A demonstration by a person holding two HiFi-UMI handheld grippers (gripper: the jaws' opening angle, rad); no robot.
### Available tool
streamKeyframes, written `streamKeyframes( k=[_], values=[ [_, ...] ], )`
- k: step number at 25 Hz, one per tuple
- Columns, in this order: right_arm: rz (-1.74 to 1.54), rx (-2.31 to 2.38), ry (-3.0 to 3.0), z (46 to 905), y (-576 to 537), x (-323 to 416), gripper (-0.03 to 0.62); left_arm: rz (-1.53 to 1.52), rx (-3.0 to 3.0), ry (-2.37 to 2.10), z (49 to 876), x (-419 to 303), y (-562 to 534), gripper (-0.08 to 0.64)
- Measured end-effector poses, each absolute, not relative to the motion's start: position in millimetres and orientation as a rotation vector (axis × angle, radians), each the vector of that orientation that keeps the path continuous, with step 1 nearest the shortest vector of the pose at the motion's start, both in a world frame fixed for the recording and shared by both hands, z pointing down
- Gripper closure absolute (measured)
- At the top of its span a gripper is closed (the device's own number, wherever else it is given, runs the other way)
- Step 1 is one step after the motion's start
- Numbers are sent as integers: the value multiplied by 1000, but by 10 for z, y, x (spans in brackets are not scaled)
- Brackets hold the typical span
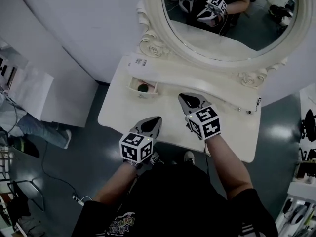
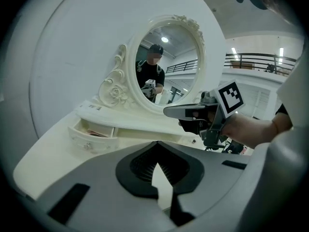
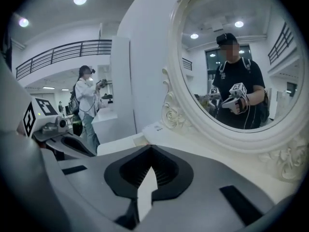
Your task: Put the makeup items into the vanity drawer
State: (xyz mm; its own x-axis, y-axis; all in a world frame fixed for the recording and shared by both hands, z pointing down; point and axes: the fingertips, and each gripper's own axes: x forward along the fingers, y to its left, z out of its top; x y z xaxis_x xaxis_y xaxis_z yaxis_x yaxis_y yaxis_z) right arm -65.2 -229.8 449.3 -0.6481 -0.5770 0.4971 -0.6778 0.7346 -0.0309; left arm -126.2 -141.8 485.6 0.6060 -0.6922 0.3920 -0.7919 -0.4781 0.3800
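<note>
The open drawer [image 1: 143,87] sits at the left of the vanity top [image 1: 118,110], just before the mirror [image 1: 247,33].

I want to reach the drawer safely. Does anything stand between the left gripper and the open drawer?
Nothing visible does. Only bare tabletop lies between the left gripper and the drawer, which is open.

Your left gripper [image 1: 156,118] and right gripper [image 1: 182,98] both point forward, away from your body, with the right one reaching farther ahead. Each has its jaws closed together with nothing between them, and each marker cube faces up. Your left forearm [image 1: 114,187] and right forearm [image 1: 228,162] are bare, extending from short black sleeves and converging slightly toward the grippers.
</note>
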Motion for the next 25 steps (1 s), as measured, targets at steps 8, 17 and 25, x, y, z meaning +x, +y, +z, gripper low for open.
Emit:
streamKeyframes(
  k=[8,17,25],
  values=[
    [346,1022,-2538,4255,-1809,-195,563,304,2395,-1047,4709,-680,-1240,560],
    [483,1064,-2543,4341,-1421,206,563,314,2406,-1000,4678,-357,-1154,560],
    [631,1067,-2561,4466,-1144,341,563,327,2420,-1028,4633,-223,-1057,560]
  ],
)
